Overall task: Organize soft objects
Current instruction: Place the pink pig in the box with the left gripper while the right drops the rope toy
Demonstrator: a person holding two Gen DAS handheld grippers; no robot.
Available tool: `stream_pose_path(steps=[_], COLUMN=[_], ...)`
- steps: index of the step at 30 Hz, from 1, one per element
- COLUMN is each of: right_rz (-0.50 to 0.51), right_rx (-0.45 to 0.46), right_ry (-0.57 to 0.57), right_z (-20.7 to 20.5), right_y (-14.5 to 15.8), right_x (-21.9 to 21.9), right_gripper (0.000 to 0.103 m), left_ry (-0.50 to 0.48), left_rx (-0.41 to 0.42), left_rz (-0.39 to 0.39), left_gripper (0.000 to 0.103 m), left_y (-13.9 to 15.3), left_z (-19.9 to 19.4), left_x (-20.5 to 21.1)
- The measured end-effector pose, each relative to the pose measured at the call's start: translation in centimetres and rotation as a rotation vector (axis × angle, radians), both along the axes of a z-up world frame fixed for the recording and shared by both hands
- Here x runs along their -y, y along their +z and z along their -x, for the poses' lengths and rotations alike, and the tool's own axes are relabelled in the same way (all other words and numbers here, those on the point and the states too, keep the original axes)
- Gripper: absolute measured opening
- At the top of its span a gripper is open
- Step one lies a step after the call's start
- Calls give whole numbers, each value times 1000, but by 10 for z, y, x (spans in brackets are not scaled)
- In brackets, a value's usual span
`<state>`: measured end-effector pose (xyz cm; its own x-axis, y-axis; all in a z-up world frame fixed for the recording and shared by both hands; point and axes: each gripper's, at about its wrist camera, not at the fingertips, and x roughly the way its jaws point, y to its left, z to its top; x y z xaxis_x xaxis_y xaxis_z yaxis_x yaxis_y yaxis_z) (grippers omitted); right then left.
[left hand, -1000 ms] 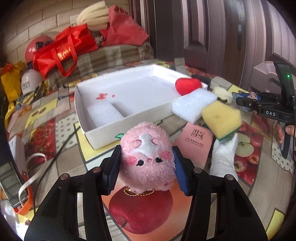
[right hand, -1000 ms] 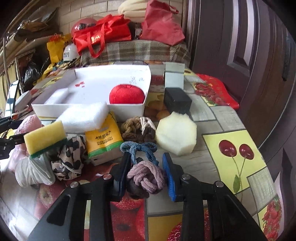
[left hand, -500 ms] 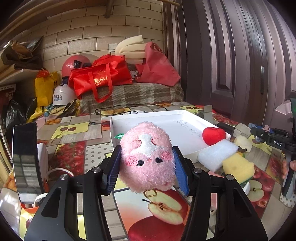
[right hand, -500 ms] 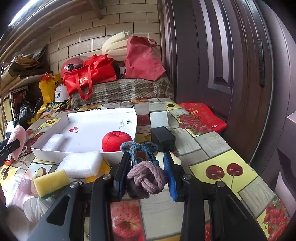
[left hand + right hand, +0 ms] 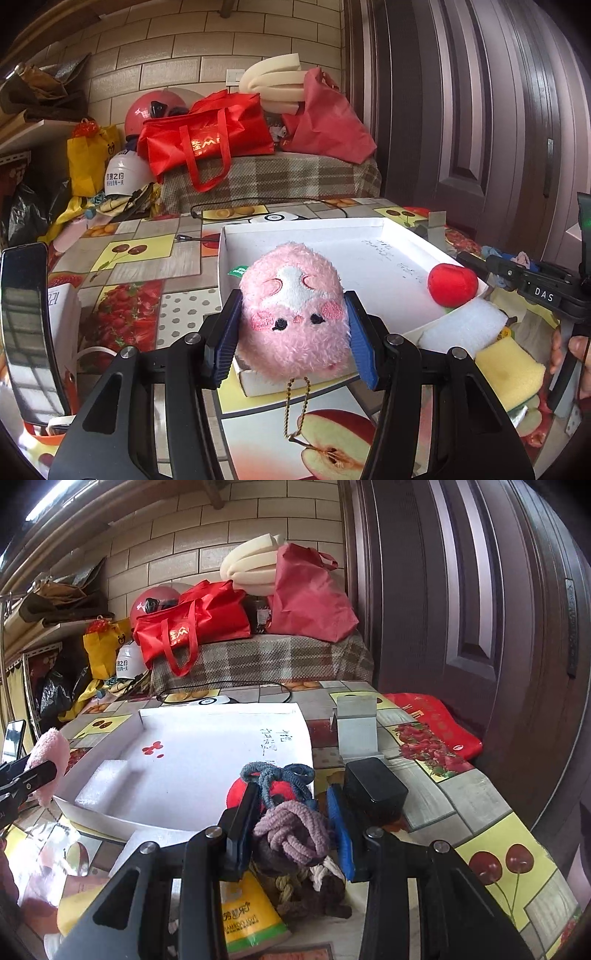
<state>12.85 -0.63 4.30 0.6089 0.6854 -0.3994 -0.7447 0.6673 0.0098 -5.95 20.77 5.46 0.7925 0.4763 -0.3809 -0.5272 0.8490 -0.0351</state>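
My left gripper [image 5: 293, 325] is shut on a pink plush toy [image 5: 293, 314] with a gold chain, held above the near left corner of the white box [image 5: 288, 232]. My right gripper [image 5: 291, 823] is shut on a knotted rope toy [image 5: 291, 830], mauve and blue-grey, held over the box's near right edge [image 5: 110, 818]. A red plush ball [image 5: 451, 284] lies in the box's right corner. A white foam block [image 5: 101, 788] lies inside the box. The pink plush also shows at the far left in the right wrist view [image 5: 50, 764].
A white foam pad [image 5: 463, 328] and a yellow sponge [image 5: 511, 373] lie right of the box. A black box [image 5: 375, 788], a yellow packet [image 5: 247, 912] and a brown rope knot [image 5: 314, 893] sit near my right gripper. A phone [image 5: 26, 332] stands at left. Red bags [image 5: 207, 136] sit behind.
Both grippers have risen from the table with their toys and moved toward the white box. The views have tilted up from the tabletop to the room.
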Motion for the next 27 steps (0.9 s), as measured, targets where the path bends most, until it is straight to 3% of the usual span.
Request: stream_pose_path(steps=[15, 27], right_rz=[111, 167], right_rx=[-18, -2], right_ry=[56, 209], right_z=[-16, -8], right_y=[-5, -7], right_x=[-57, -93], right_gripper=[38, 42], left_ry=[55, 39], left_rx=[-19, -53], left_rz=[37, 21], left_gripper=[53, 57], left_y=[0, 0], left_z=[-39, -56], left_x=[-34, -35])
